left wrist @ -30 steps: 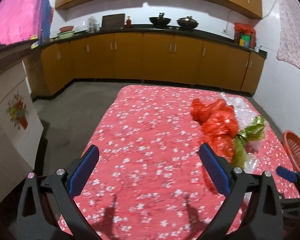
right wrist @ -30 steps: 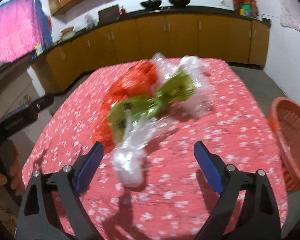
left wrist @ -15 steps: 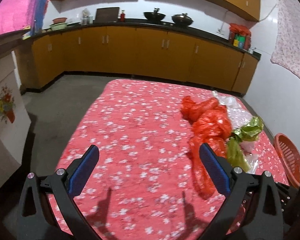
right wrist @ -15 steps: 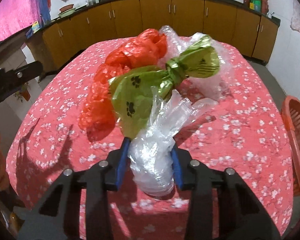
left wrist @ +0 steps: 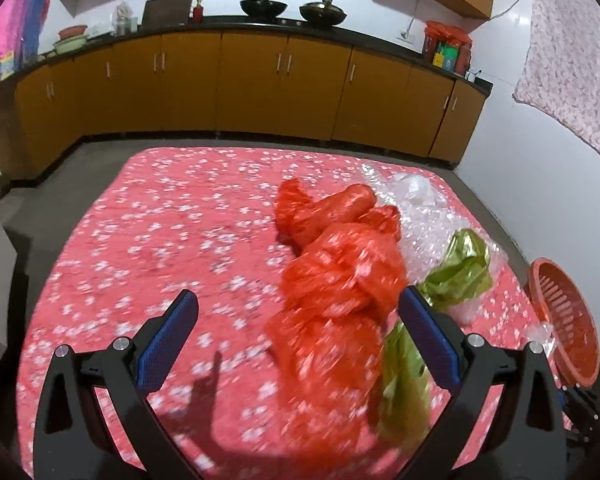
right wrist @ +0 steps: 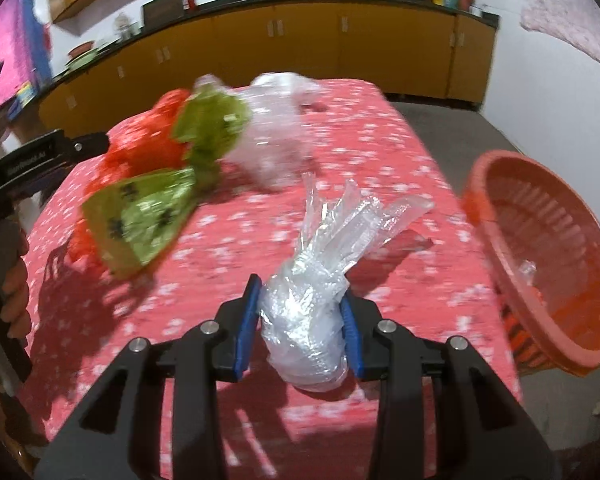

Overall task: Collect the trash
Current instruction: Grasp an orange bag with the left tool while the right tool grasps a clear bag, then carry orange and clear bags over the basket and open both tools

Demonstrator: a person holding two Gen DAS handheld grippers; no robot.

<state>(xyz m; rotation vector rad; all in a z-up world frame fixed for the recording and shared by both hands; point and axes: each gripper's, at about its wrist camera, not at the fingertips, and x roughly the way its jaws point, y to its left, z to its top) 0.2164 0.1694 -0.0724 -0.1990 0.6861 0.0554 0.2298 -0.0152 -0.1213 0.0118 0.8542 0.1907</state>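
The right gripper [right wrist: 302, 322] has just clamped its jaws on the clear plastic bag [right wrist: 312, 312] and pulled it away from the pile toward the table's right edge, where the orange basket [right wrist: 540, 264] waits just beyond. The left gripper [left wrist: 296, 336], jaws wide and empty, has moved in over the red bag [left wrist: 340, 280] and green bag [left wrist: 456, 276] lying near the right edge. Dropping the clear bag into the basket looks next.

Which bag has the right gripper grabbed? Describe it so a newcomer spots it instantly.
On the red floral tablecloth, beside the orange basket, the right gripper is clamped on a crumpled clear plastic bag. Unlike the red bag and green bag, it is colourless and see-through.
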